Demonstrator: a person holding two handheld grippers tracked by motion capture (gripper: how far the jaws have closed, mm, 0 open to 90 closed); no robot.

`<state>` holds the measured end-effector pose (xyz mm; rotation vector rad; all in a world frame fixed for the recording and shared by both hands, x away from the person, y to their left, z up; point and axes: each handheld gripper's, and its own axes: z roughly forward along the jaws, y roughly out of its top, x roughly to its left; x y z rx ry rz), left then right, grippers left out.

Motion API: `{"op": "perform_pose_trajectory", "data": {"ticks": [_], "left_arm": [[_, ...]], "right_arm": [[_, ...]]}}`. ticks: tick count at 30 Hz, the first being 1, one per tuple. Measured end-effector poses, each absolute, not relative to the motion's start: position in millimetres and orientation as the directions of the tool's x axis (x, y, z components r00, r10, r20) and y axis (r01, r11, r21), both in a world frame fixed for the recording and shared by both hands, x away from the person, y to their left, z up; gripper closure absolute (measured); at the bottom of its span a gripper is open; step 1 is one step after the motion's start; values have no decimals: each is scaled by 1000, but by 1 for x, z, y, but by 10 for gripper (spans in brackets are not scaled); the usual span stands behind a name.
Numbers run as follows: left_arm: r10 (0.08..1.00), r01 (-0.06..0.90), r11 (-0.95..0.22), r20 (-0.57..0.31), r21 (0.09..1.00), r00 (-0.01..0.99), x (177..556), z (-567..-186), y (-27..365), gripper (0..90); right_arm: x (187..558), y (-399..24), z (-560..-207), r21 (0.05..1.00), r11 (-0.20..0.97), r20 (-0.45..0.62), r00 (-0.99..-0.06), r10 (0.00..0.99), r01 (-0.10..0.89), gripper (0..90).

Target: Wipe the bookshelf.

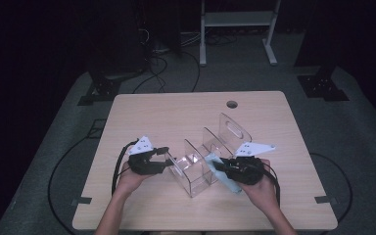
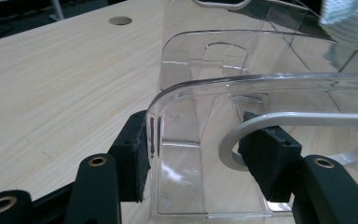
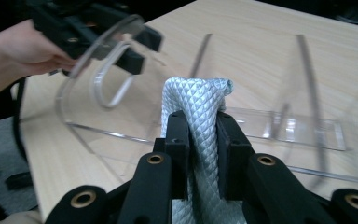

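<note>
A clear plastic rack with several upright dividers stands on the wooden table. My left gripper is shut on the rack's near end wall. One pad sits outside that wall and the other inside, by the handle cutout. My right gripper is shut on a folded pale quilted cloth, which stands up between its pads against the rack's right side. The cloth hangs below that hand, and its corner shows past the rack. The left gripper and its hand show beyond the rack.
A round cable hole sits near the table's far edge. Bare wood lies to the left of the rack and behind it. Cables run over the grey floor, and a white frame stands at the back.
</note>
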<state>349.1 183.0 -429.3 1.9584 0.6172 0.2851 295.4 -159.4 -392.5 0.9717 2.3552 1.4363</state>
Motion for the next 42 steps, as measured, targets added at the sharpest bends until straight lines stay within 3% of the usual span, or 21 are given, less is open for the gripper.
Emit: {"op": "perform_pose_trajectory", "data": {"ticks": [5, 18, 26, 35, 42], "left_arm": [[533, 298, -348, -74, 889, 843, 350, -430, 183, 450], [565, 307, -345, -65, 887, 822, 351, -429, 188, 446], [608, 326, -328, -67, 887, 791, 353, -430, 187, 438], [638, 329, -331, -48, 884, 769, 353, -429, 188, 448], [634, 326, -330, -47, 886, 772, 353, -429, 188, 451]], "right_arm": [[307, -183, -392, 852, 267, 146, -693, 706, 451, 770], [296, -152, -393, 850, 312, 160, -773, 614, 425, 774], [307, -181, -394, 847, 261, 159, -690, 706, 462, 772], [299, -158, -394, 843, 327, 118, -740, 662, 427, 772], [317, -197, -394, 844, 259, 129, -646, 752, 470, 772]]}}
